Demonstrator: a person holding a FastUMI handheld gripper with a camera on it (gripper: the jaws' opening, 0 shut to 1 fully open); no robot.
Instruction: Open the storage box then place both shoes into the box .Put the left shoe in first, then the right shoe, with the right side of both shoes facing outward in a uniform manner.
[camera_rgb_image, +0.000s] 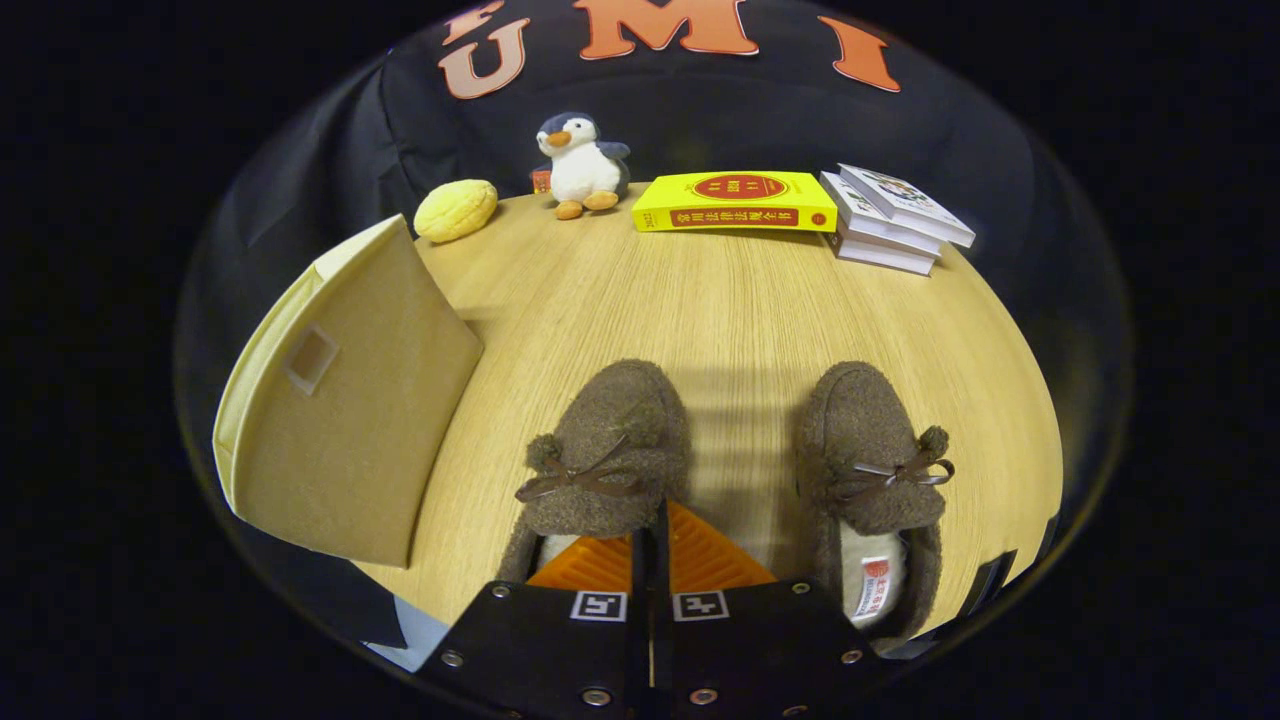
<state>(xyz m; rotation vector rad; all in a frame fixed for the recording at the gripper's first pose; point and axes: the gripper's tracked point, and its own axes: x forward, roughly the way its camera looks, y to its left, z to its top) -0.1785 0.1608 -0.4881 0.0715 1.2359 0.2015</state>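
The hand-held gripper (650, 530) is sitting closed and empty over the left slipper (600, 460), risking skipping the unopened storage box (340, 420)

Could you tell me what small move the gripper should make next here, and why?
Probably swing toward the beige storage box, which stands shut beside the left brown slipper. The gripper has its fingers together, holding nothing, and both slippers, including the right one, sit on the wooden table.

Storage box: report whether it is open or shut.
Shut. The storage box shows its flat beige panel closed, no interior visible. The gripper, fingers together, sits at the left shoe.
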